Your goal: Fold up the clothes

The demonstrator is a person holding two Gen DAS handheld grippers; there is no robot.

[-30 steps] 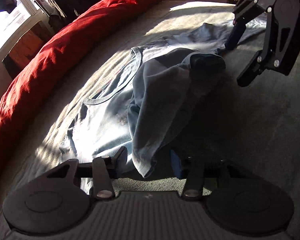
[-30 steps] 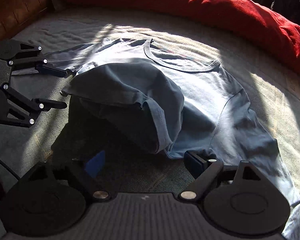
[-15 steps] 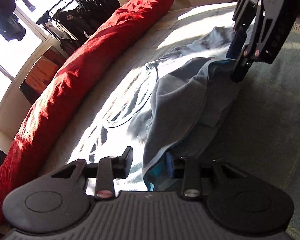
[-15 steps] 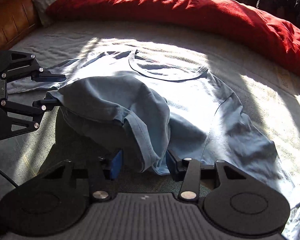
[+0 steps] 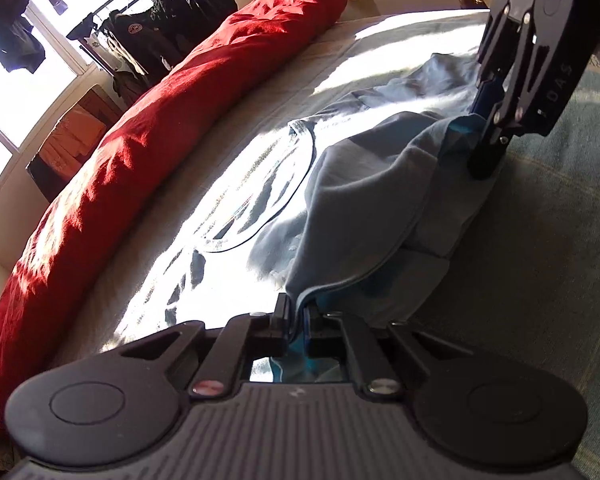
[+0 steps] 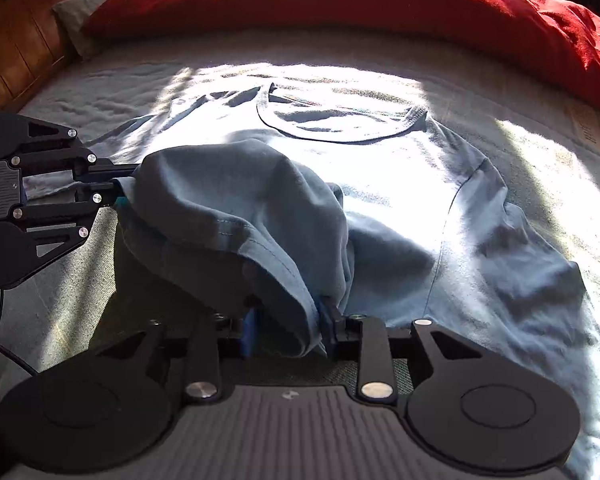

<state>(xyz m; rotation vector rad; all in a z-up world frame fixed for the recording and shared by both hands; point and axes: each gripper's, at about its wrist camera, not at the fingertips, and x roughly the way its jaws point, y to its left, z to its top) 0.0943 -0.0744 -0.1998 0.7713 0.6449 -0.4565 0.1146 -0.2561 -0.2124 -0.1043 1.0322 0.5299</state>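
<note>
T-shirt [image 6: 380,184] on the bed [image 6: 112,80]: left claw [image 5: 296,320] and right claw [image 6: 288,328], spread a second ago, now pinch its folded-over hem. Lifting can probably begin.

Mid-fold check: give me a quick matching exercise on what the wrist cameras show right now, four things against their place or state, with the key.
Things:
1. left gripper
2. right gripper
3. red duvet
4. neckline

Place or state:
A. rolled up along the far edge of the bed
B. lying flat in the sunlight, facing up
C. pinched shut on a thin edge of the t-shirt
D. jaws partly apart, gripping a thick bunch of the folded-over fabric

Pairs: 1-C, 2-D, 3-A, 4-B
</note>
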